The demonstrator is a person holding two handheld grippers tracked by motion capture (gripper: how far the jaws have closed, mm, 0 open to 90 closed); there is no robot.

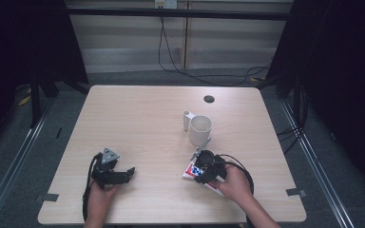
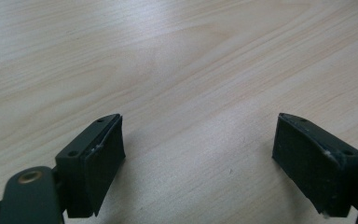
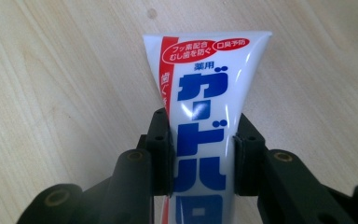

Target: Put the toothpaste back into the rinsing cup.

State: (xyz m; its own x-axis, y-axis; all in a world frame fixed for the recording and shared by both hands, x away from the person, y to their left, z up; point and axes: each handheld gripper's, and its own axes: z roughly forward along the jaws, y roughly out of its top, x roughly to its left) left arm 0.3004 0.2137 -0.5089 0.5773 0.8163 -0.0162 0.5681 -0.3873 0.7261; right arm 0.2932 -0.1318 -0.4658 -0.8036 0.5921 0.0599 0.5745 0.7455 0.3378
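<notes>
Your right gripper (image 3: 200, 154) has its fingers clamped on the toothpaste tube (image 3: 205, 107), low right of centre in the high view, just below the cup (image 1: 200, 129). Squeeze harder and paste may burst out; swing carelessly and you could topple the cup. Your left gripper (image 2: 198, 154) rests wide open over bare counter (image 2: 177, 56).

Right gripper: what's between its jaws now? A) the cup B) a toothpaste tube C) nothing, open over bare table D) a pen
B: in the right gripper view the right gripper has both jaws pressed against the sides of the white toothpaste tube with blue and red print, above the table.
</notes>
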